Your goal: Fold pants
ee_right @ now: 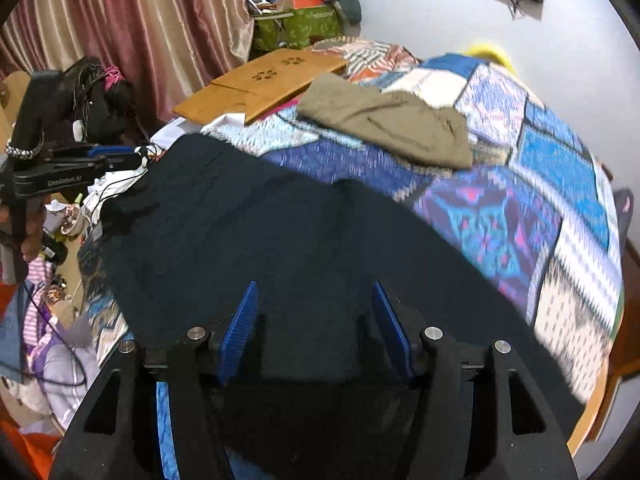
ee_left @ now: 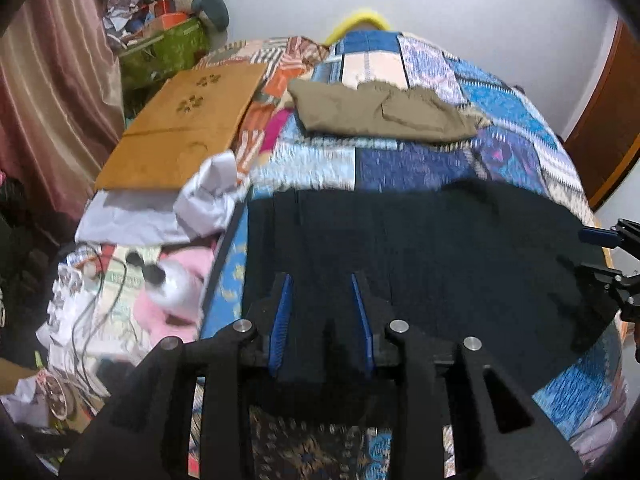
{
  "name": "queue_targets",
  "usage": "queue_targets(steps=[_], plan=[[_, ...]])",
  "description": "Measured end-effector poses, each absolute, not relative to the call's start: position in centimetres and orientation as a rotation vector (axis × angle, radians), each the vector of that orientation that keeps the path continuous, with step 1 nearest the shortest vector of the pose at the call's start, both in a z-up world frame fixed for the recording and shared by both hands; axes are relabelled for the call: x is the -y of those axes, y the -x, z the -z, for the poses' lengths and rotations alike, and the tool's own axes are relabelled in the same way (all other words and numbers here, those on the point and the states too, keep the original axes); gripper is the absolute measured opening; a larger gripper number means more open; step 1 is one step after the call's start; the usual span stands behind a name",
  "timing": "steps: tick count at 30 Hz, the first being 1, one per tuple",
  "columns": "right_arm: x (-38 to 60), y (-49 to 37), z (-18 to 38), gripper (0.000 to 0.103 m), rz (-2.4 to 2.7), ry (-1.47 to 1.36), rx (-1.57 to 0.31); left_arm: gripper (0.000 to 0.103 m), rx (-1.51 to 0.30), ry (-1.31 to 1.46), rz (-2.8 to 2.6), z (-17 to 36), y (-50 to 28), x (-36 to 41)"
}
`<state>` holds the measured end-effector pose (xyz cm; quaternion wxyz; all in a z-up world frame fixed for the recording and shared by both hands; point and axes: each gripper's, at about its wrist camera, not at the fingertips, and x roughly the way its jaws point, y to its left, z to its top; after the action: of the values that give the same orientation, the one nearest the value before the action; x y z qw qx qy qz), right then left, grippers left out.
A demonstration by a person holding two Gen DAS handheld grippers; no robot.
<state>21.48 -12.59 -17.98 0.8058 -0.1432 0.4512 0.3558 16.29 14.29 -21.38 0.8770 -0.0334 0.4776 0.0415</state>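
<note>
Dark black pants (ee_left: pixel 420 240) lie spread flat on the patchwork quilt, also filling the middle of the right wrist view (ee_right: pixel 260 220). My left gripper (ee_left: pixel 321 280) hovers over their near left part, its blue pads apart with nothing between them. My right gripper (ee_right: pixel 314 286) hangs above the pants' near edge, jaws wide and empty. Each gripper shows in the other's view: the right gripper (ee_left: pixel 608 256) at the pants' right end, the left gripper (ee_right: pixel 120 156) at their left end. The pictures are blurred by motion.
A folded olive garment (ee_left: pixel 380 112) (ee_right: pixel 392 124) lies farther back on the quilt (ee_left: pixel 500 100). A wooden lap tray (ee_left: pixel 188 120) (ee_right: pixel 264 84) rests at the bed's far left. White cloth (ee_left: pixel 208 196), cables and clutter crowd the left side. Curtains (ee_left: pixel 52 92) hang there.
</note>
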Motion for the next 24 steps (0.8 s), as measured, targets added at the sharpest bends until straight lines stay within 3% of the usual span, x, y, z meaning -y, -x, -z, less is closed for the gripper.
queue_targets(steps=[9,18,24], plan=[[16.2,-18.4,21.0,0.057,-0.705,0.290,-0.994,0.033,-1.101,0.032,-0.179,27.6,-12.6,-14.9],[23.0,-16.8,17.8,0.058,-0.602,0.149,-0.907,0.033,-1.004,0.035,-0.169,21.2,-12.7,-12.6],[29.1,-15.7,16.3,0.061,-0.473,0.044,-0.854,0.035,-0.882,0.008,-0.025,16.0,-14.6,-5.6]])
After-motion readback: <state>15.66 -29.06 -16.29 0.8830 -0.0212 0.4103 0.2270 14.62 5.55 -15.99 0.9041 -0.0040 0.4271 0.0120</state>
